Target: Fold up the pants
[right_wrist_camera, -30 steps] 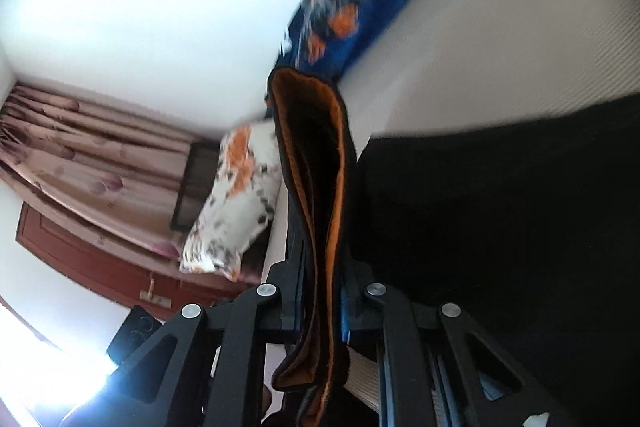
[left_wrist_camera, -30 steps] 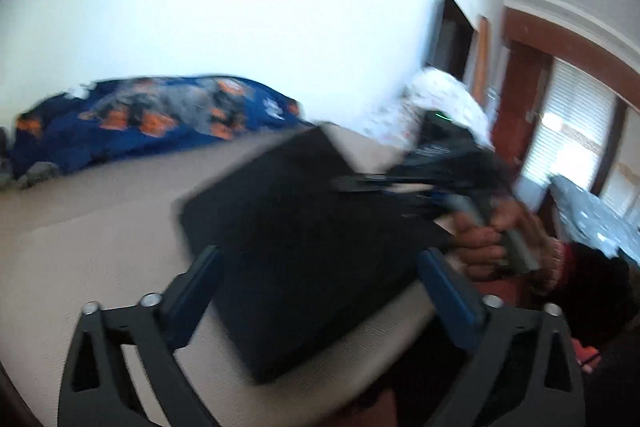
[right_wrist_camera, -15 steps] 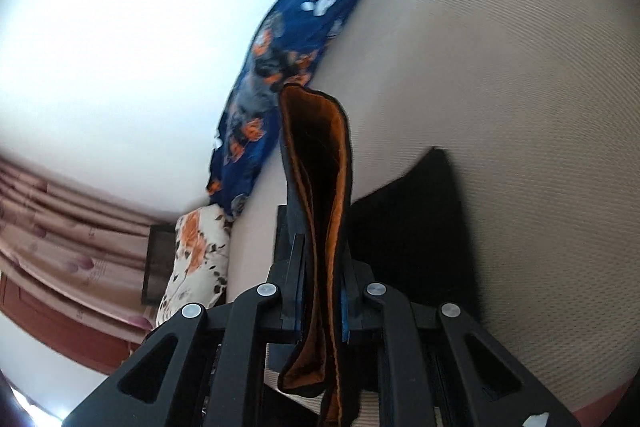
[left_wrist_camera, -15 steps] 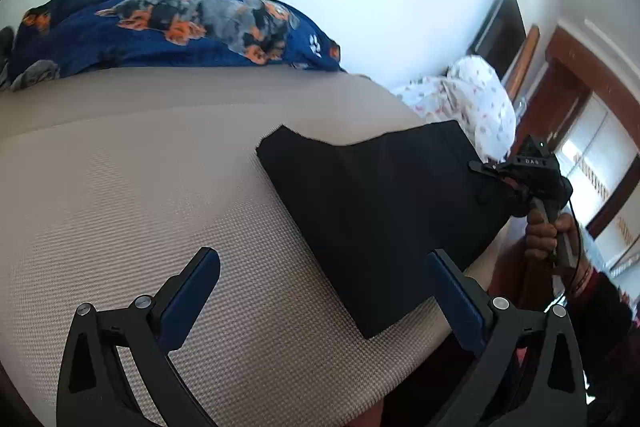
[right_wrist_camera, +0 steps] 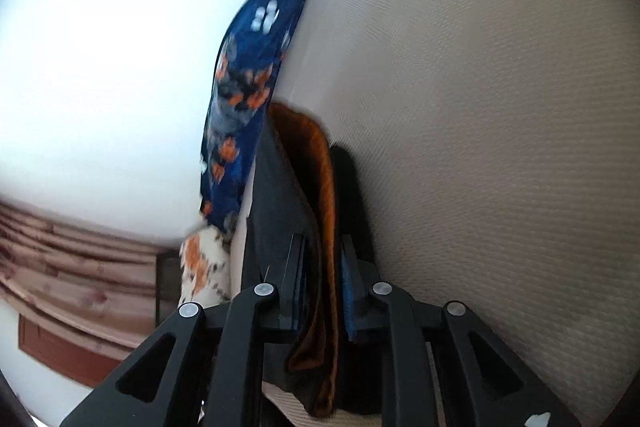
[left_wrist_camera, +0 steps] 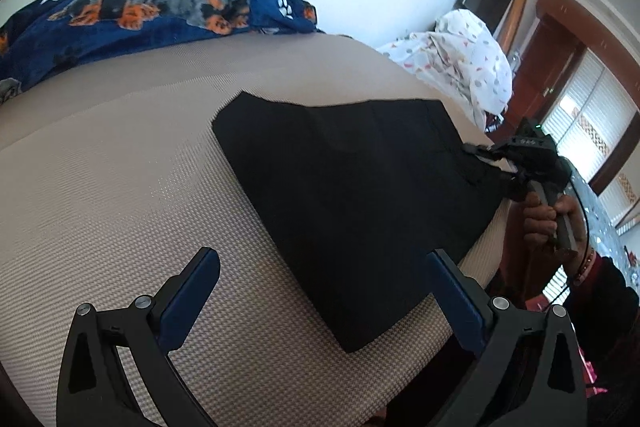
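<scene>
Flat on the bed [left_wrist_camera: 120, 195], black pants [left_wrist_camera: 352, 195] – right gripper [right_wrist_camera: 322, 291] pinching their edge, easing wider – left gripper [left_wrist_camera: 320, 291] spread, empty

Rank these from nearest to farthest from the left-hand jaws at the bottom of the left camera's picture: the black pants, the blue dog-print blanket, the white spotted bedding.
1. Black pants: nearest, lying flat on the beige bed just ahead, toward the right jaw.
2. White spotted bedding: off the bed's far right corner.
3. Blue dog-print blanket: along the far edge by the wall, upper left.
Two and three look close; I wouldn't swear to their order.
</scene>
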`<state>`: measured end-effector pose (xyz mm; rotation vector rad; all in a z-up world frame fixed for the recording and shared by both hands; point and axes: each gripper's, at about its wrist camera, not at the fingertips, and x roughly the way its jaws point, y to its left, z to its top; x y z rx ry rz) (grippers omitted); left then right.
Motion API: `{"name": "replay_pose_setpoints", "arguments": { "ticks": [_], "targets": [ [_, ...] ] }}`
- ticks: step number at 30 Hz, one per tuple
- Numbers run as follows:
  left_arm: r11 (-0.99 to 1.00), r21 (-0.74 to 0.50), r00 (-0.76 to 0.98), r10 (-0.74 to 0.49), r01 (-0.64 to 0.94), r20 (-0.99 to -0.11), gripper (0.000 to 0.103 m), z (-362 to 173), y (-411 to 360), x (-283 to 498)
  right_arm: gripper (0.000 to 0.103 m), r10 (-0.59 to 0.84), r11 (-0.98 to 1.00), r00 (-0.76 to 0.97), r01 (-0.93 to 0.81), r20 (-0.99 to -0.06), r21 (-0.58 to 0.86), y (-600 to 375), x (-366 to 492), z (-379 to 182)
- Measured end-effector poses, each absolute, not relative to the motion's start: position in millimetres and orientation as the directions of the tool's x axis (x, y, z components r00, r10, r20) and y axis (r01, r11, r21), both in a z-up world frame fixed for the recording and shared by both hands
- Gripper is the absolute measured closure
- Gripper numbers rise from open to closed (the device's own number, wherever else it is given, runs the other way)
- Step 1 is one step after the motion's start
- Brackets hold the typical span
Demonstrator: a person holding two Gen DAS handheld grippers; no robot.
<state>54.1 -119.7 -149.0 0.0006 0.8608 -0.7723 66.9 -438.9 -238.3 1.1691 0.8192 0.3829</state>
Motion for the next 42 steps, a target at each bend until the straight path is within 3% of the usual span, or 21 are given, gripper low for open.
{"name": "replay_pose_setpoints", "arguments": {
  "ticks": [5,16,20,21,23,24,32,36,42],
  "targets": [
    [0.731,-0.306,0.397,-0.616,0.61,-0.68,0.001,-151,-121,57,0.085,0.654,0.369,0.693,0.06,-0.305,0.927,-452,31,-207],
    [0.728,-0.315,0.386,-0.619,0.609,-0.684,0.002,-154,-125,53,0.068,0.647,0.41,0.677,0.077,-0.349,0.909,-443,13,-206],
    [0.733,-0.316,0.391,-0.616,0.603,-0.684,0.002,-154,-125,54,0.068,0.657,0.443,0.658,0.059,-0.369,0.895,-436,20,-205],
    [0.734,-0.32,0.387,-0.616,0.599,-0.686,0.001,-155,-125,55,0.069,0.654,0.477,0.649,0.047,-0.39,0.878,-431,22,-200],
    [0.736,-0.335,0.377,-0.616,0.588,-0.691,0.001,-158,-125,58,0.09,0.631,0.542,0.642,0.037,-0.436,0.839,-423,24,-193],
    [0.738,-0.337,0.376,-0.614,0.584,-0.694,0.002,-159,-124,57,0.092,0.624,0.571,0.637,0.025,-0.453,0.821,-420,25,-188],
    [0.742,-0.344,0.385,-0.617,0.575,-0.686,0.001,-153,-120,60,0.099,0.529,0.715,0.651,0.005,-0.545,0.7,-405,4,-153],
    [0.74,-0.339,0.391,-0.619,0.58,-0.682,0.001,-153,-121,61,0.1,0.504,0.736,0.618,0.058,-0.603,0.675,-406,-2,-169],
    [0.749,-0.329,0.385,-0.602,0.575,-0.699,0.002,-159,-124,64,0.1,0.536,0.669,0.62,0.103,-0.574,0.736,-419,-3,-196]
  ]
}}
